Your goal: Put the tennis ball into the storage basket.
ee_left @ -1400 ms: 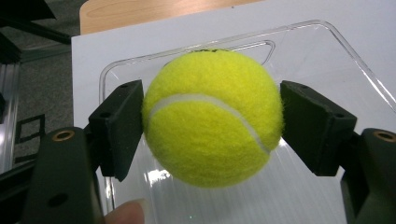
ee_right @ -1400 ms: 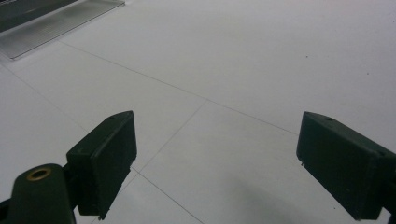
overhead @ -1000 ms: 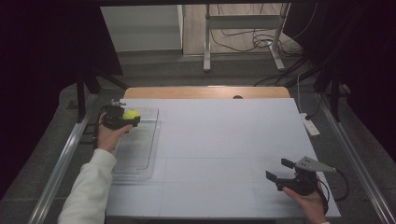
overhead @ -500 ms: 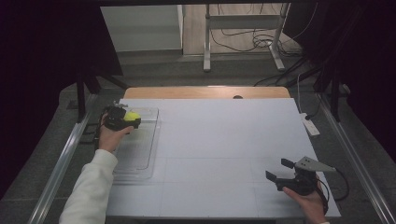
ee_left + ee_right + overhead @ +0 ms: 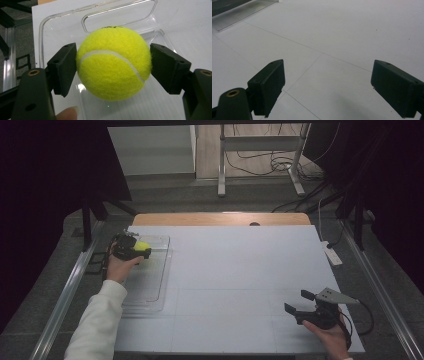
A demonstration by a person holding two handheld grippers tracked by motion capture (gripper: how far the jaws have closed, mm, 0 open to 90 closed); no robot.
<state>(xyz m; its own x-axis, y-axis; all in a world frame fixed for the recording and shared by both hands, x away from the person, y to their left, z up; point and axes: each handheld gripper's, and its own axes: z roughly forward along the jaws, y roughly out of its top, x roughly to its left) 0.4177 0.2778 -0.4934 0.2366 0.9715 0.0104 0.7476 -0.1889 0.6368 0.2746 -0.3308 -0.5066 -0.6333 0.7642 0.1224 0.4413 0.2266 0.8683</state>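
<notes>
Left tongs (image 5: 113,65): clamped on a yellow tennis ball (image 5: 113,62); both black pads are pressed against the ball's sides in the left gripper view, the left pad (image 5: 65,67) and the right pad flush with the felt.
Tennis ball: held between the pads above a clear plastic tray (image 5: 60,25); its white seam is seen curving across the front. Whether the ball is touching the tray floor cannot be told. In the high view the ball (image 5: 142,246) is seen as a yellow spot at the far end of the tray.
Left hand (image 5: 119,267): wrapped around the left tongs (image 5: 145,251) from behind, with a white sleeve (image 5: 97,320) running in from the bottom edge; a fingertip is visible at the bottom of the left gripper view.
Clear plastic tray: laid on the left part of the tabletop, long side running away from the person; a handle cut-out is seen at its far end in the left gripper view. In the high view its rim (image 5: 162,285) is seen.
Right tongs (image 5: 327,90): held apart, with nothing between the pads; bare tabletop is seen beneath them.
Right tongs, high view (image 5: 300,302): placed at the near right corner, well apart from the tray, held by the right hand (image 5: 330,332).
Tabletop (image 5: 240,270): white, marked with thin lines.
</notes>
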